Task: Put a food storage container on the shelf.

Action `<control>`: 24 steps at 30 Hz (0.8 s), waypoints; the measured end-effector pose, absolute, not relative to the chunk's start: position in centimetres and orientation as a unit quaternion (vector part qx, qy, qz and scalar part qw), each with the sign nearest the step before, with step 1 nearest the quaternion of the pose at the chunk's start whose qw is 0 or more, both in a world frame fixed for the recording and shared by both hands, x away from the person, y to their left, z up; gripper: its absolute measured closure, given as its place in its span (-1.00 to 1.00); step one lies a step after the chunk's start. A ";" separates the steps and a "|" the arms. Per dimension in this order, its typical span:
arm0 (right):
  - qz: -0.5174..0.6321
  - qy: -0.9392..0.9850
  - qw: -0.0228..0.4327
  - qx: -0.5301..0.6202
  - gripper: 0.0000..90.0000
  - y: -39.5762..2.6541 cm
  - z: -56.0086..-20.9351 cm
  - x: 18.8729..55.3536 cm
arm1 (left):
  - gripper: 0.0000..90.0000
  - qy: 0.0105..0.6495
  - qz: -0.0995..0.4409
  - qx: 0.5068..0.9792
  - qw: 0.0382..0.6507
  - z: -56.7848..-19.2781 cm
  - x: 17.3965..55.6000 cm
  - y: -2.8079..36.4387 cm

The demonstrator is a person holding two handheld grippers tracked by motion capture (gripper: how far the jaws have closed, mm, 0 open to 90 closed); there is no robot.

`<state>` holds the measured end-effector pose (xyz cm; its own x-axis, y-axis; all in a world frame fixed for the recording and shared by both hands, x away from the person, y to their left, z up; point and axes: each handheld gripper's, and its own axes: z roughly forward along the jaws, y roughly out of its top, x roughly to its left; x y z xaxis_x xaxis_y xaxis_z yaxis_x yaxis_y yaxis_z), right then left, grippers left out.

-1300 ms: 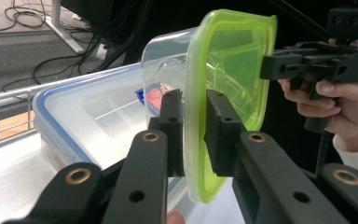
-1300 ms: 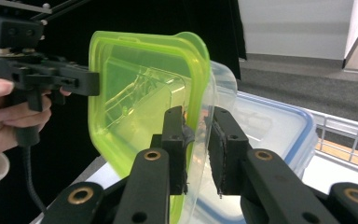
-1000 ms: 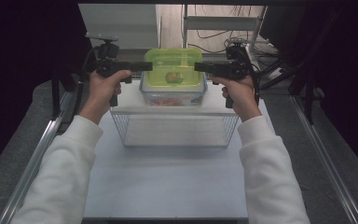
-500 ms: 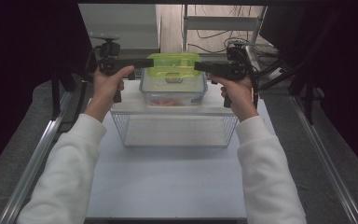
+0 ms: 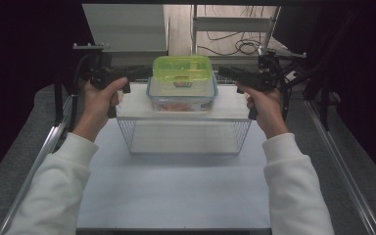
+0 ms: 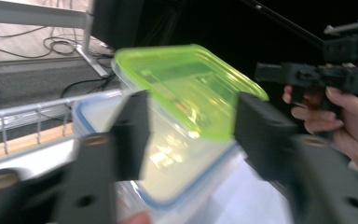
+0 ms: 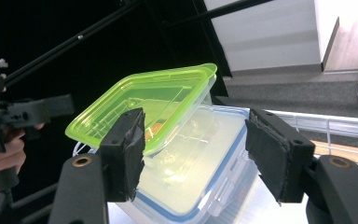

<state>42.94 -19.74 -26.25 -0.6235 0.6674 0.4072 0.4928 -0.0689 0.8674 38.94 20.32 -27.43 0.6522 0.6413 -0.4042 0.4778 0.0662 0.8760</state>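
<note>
Two stacked boxes sit on the wire rack (image 5: 183, 137) in the high view — green-lidded box (image 5: 182, 68) atop blue-rimmed box (image 5: 182, 94). Left gripper (image 6: 191, 126) has just been closing, jaws spread, nothing pinched. Right gripper (image 7: 196, 149), opening, likewise empty — back both straight out.

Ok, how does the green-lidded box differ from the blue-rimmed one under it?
The green-lidded box is smaller and sits on top; the blue-rimmed box is wider and rests on the wire basket's white top. The upper lid is solid lime green, the lower one clear with a blue edge. Both are clear plastic, rectangular, with lids on.
</note>
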 end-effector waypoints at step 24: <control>0.588 0.693 0.081 0.411 -0.20 -19.4 -27.5 41.8 | 0.99 0.391 0.047 0.713 0.580 -30.7 39.5 17.8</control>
<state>41.78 -19.40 -27.48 -0.6497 0.6639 0.3702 0.4733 -0.0277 0.8804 39.50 17.84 -30.66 0.6890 0.6130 -0.3866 0.5037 -0.0215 0.8636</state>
